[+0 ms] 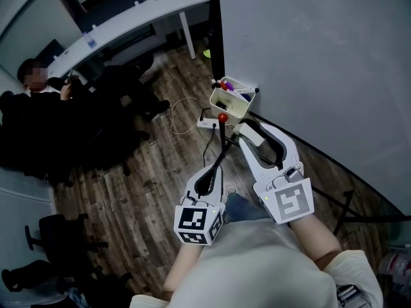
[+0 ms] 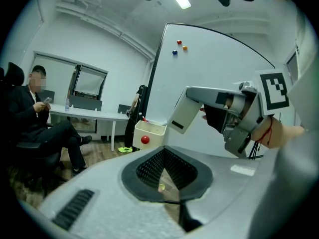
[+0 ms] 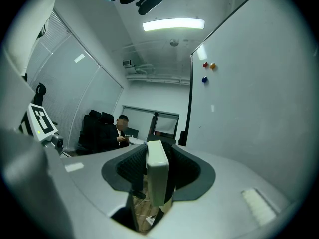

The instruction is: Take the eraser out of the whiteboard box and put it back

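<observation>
While the right gripper clamps the eraser on edge, its length pointing toward the whiteboard box just ahead, the left gripper has its jaws together, with open floor on its left.

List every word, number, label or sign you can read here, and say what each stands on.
No readable text anywhere.
Left marker cube: black-and-white square pattern, no letters.
Right marker cube: likewise, pattern only.
Eraser: no print showing.
Bottle: label too small to read.
</observation>
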